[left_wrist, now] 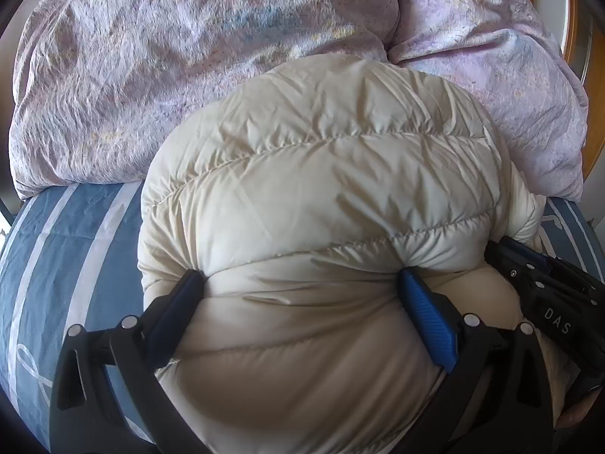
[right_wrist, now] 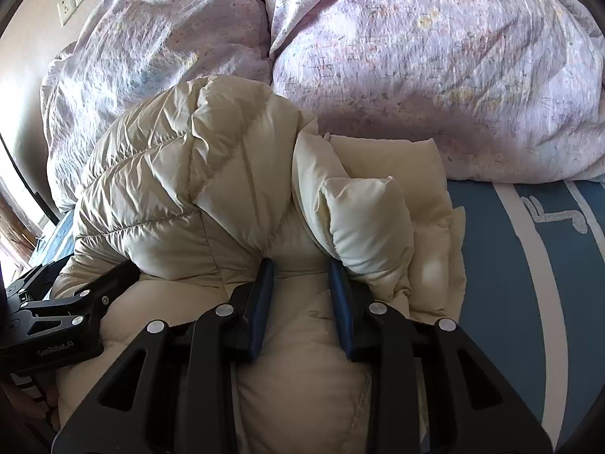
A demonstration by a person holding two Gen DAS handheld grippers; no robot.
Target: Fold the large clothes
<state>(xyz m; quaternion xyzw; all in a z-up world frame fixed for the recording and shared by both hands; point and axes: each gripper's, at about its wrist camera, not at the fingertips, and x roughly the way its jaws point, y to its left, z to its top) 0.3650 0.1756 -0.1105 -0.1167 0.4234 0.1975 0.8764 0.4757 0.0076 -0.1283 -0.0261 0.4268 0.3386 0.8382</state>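
A: How are the grippers being held?
B: Both are being angled down; the left gripper [left_wrist: 302, 276] is being spread wide around the puffy jacket [left_wrist: 321, 189], the right gripper [right_wrist: 301, 265] narrowed on a fold.
A: And beyond?
B: The jacket is lying on the blue bedsheet [left_wrist: 68, 234], the far side being blocked by a lilac duvet [left_wrist: 170, 56].

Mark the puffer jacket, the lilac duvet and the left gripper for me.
cream puffer jacket [left_wrist: 321, 174], left wrist view, on its quilted top panel.
lilac duvet [right_wrist: 435, 75], right wrist view, on the right-hand mound.
left gripper [left_wrist: 302, 283], left wrist view, midway between fingertips, spread wide over jacket bulk.
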